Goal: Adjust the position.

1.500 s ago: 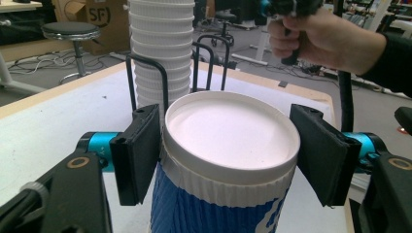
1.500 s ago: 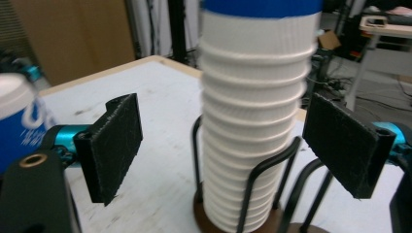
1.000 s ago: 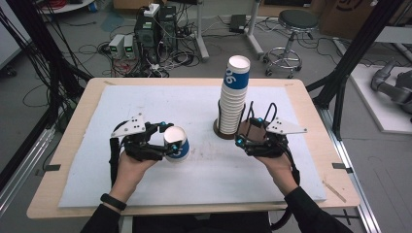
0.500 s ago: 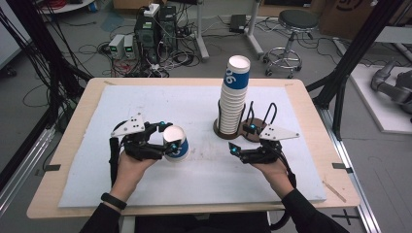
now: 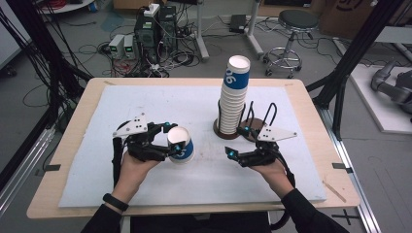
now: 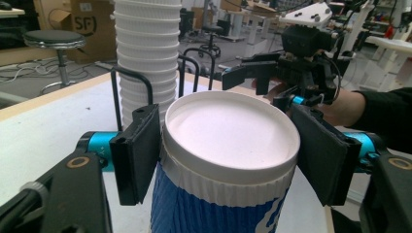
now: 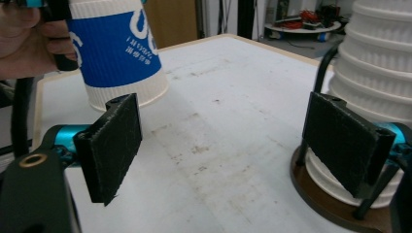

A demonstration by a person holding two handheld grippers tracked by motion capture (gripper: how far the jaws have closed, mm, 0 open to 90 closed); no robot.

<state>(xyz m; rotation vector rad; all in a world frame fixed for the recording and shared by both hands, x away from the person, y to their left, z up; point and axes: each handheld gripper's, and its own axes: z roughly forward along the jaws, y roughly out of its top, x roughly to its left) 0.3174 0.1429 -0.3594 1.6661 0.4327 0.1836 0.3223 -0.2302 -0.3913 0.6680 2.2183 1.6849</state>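
A blue and white paper cup (image 5: 181, 146) stands upright at the left of the white mat, and my left gripper (image 5: 175, 139) is shut on it just under the rim. In the left gripper view both pads (image 6: 138, 150) press the sides of the cup (image 6: 228, 141). A tall stack of cups (image 5: 233, 97) rests in a brown wire holder (image 5: 252, 135) at the middle right. My right gripper (image 5: 237, 141) hovers in front of the holder, open and empty. The right gripper view shows bare mat between its jaws, the cup (image 7: 116, 53) far left and the stack (image 7: 379, 63) at right.
A white mat (image 5: 160, 102) covers most of the wooden table (image 5: 73, 145). Black frame posts (image 5: 350, 63) stand at both sides of the table. A stool (image 5: 291, 29) and computer boxes (image 5: 150, 29) sit on the floor beyond the far edge.
My right gripper has drawn back a little from the base of the stack toward the person and stands open. The left gripper and its cup have kept still.
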